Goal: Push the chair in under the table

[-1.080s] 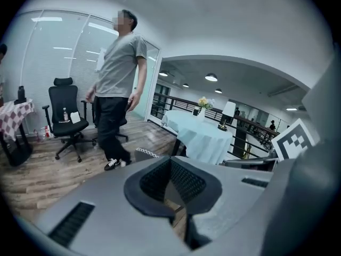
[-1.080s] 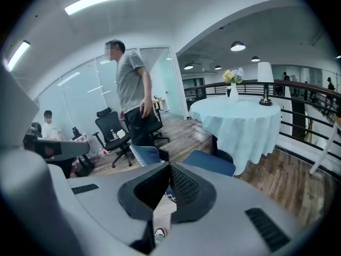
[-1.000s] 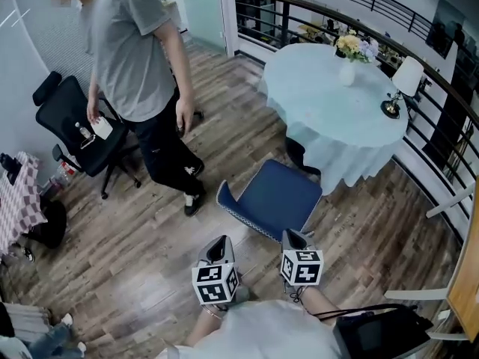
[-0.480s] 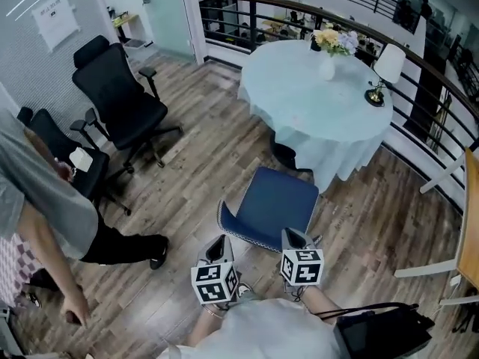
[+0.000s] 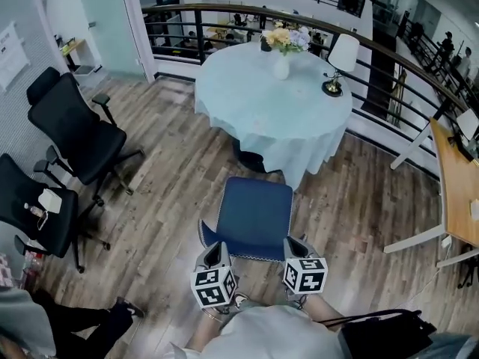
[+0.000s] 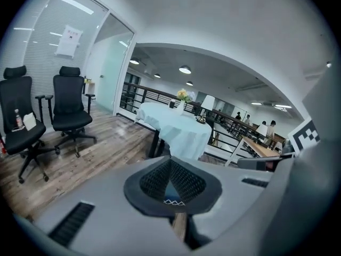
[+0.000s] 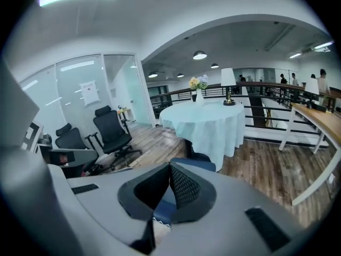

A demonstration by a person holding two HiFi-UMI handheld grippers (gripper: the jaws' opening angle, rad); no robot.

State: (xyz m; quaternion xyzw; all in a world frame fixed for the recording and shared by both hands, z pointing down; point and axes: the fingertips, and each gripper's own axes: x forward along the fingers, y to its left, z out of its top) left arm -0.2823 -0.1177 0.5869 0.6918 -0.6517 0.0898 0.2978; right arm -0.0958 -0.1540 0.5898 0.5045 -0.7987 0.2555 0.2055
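Note:
A blue chair [image 5: 254, 214] with white trim stands on the wood floor, just short of the round table [image 5: 273, 103] in its pale blue cloth. My left gripper [image 5: 215, 250] is shut at the left of the chair's near edge. At the right of that edge my right gripper [image 5: 297, 243] is shut as well. Whether they touch the chair I cannot tell. In the left gripper view the shut left gripper [image 6: 171, 161] points at the table [image 6: 176, 129], with a sliver of blue chair [image 6: 171, 191] below. In the right gripper view the chair [image 7: 194, 165] shows past the shut right gripper [image 7: 169, 167].
Two black office chairs [image 5: 75, 137] [image 5: 37, 208] stand at the left. A person's legs [image 5: 75, 324] show at the bottom left. A railing [image 5: 224, 13] curves behind the table, which bears a flower vase [image 5: 281, 66] and a lamp [image 5: 337, 73]. A wooden desk [image 5: 456, 170] is at the right.
The person in the grey shirt has walked off to the lower left. The chair now stands square between me and the table. Both grippers remain shut at its near edge.

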